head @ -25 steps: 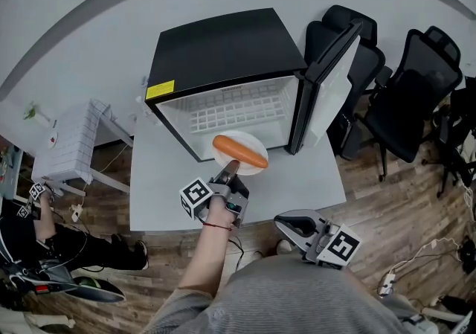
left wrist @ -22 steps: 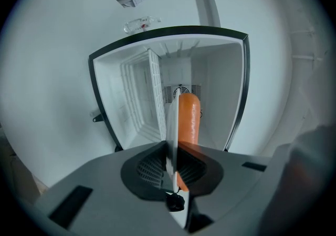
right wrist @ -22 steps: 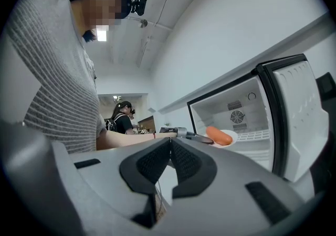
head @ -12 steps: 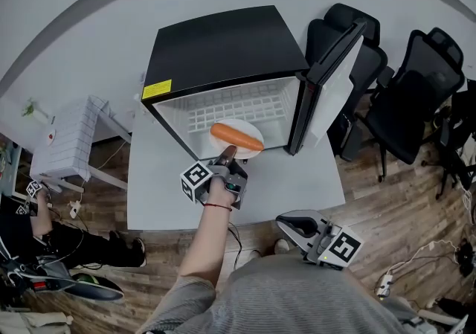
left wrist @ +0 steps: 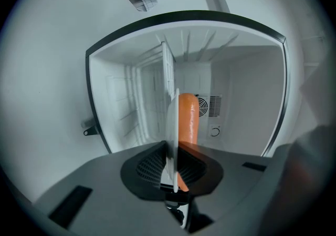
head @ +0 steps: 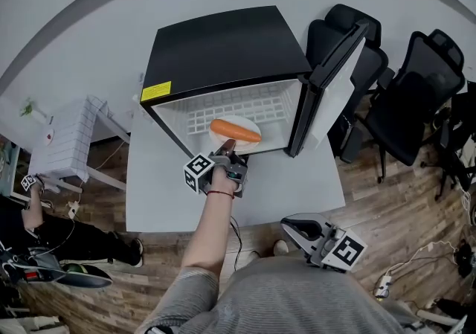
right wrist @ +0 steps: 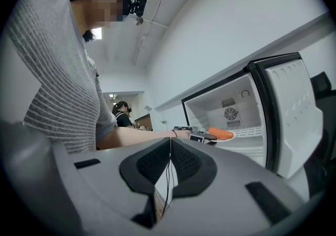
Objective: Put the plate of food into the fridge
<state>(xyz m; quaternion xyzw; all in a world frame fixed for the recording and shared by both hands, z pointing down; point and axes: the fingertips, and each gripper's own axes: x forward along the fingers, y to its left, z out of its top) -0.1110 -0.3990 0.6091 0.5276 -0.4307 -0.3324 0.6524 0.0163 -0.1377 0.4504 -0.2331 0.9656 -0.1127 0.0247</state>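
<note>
A white plate (head: 230, 124) carrying an orange sausage (head: 235, 132) hangs at the mouth of the open black fridge (head: 223, 50), just over its wire shelf (head: 223, 111). My left gripper (head: 227, 148) is shut on the plate's near rim. In the left gripper view the plate (left wrist: 171, 124) stands edge-on between the jaws, with the sausage (left wrist: 188, 119) to its right and the fridge's white inside behind. My right gripper (head: 291, 225) hangs low at my right side, jaws shut with nothing in them; in its view the plate with the sausage (right wrist: 220, 134) shows far off.
The fridge stands on a grey table (head: 297, 176), its door (head: 331, 79) swung open to the right. Black office chairs (head: 416, 94) stand right of it. A white rack (head: 71, 139) is at the left. A seated person (head: 44, 228) is low at the far left.
My left gripper has carried the plate forward, from over the table in front of the fridge to its opening. The right gripper has stayed where it was.
</note>
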